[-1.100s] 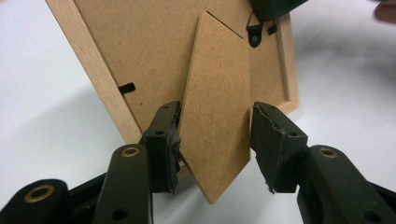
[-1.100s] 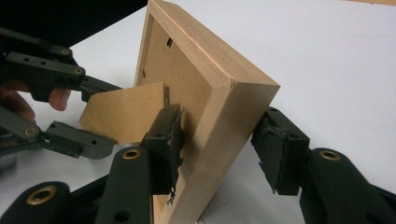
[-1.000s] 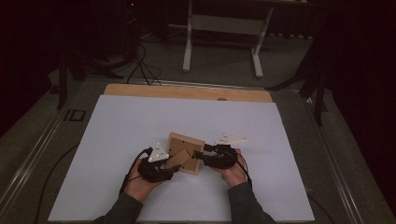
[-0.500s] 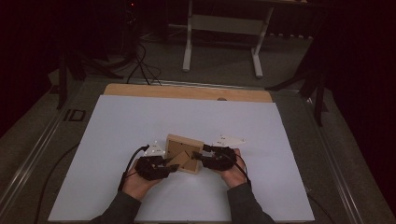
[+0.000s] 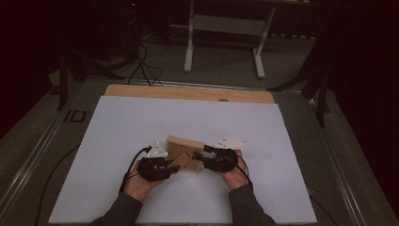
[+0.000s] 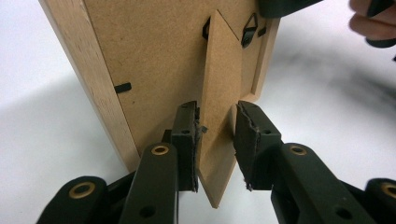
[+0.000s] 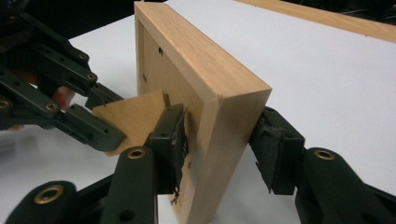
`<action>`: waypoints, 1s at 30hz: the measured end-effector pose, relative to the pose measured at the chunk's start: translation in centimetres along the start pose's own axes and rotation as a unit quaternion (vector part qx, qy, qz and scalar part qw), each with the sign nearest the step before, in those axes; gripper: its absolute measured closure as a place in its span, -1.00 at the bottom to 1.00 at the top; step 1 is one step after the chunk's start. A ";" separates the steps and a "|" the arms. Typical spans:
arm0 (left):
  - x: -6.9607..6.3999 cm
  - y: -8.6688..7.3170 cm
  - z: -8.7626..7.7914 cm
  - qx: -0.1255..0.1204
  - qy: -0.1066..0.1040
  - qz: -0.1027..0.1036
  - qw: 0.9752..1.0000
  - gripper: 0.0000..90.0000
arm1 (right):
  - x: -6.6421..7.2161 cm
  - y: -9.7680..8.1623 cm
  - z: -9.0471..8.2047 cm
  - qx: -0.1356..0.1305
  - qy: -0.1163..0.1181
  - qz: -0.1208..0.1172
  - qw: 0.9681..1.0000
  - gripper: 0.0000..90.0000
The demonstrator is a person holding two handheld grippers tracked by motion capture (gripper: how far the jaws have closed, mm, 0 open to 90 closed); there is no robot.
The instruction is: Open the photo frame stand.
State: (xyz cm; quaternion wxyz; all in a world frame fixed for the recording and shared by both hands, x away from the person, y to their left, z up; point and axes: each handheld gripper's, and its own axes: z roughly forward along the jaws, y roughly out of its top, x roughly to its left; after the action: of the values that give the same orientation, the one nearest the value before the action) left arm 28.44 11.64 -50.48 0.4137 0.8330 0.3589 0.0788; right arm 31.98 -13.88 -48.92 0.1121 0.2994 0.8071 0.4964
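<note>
A wooden picture frame (image 5: 184, 147) stands upright on the white table sheet (image 5: 141, 122), its brown back (image 6: 154, 56) turned toward the person. A cardboard easel leg (image 6: 224, 79) folds out from that back. My left gripper (image 5: 173, 165) is shut on the leg's lower end, one pad on each face (image 6: 215, 140). My right gripper (image 5: 200, 158) clamps the frame's side rail (image 7: 201, 70), one pad on the back and one on the front (image 7: 219, 140). The leg (image 7: 130, 116) and the left gripper's fingers (image 7: 88, 126) also appear in the right gripper view.
A wooden strip (image 5: 188, 92) runs along the sheet's far edge. Beyond it stand white furniture legs (image 5: 226, 23), with cables (image 5: 141, 61) on the dark floor. A small metal hanger (image 6: 250, 30) sits on the frame's back. Open sheet lies all around the frame.
The frame has turned from a diagonal stance to squarer with the table. The left hand has shifted slightly toward the person and lower at the leg.
</note>
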 end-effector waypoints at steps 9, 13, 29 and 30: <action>-0.3 0.0 0.8 0.008 0.023 0.012 1.000 0.62 | 0.6 0.4 0.0 -0.005 -0.011 -0.013 1.000 0.21; -0.5 0.0 1.2 0.002 0.034 0.015 0.999 0.64 | 0.7 0.6 0.1 -0.009 -0.015 -0.008 1.000 0.15; -1.0 -0.2 1.5 -0.024 0.068 0.021 0.997 0.65 | 1.4 0.9 0.5 -0.011 -0.026 -0.019 0.999 0.08; -1.0 -0.2 1.5 -0.025 0.067 0.018 0.997 0.65 | 1.4 0.9 0.4 -0.010 -0.026 -0.020 0.999 0.07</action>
State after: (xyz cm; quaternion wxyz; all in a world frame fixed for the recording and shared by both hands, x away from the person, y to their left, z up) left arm 28.26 10.07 -51.44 0.4077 0.8218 0.3686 0.1502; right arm 31.41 -12.43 -48.17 0.1457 0.2949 0.8047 0.4943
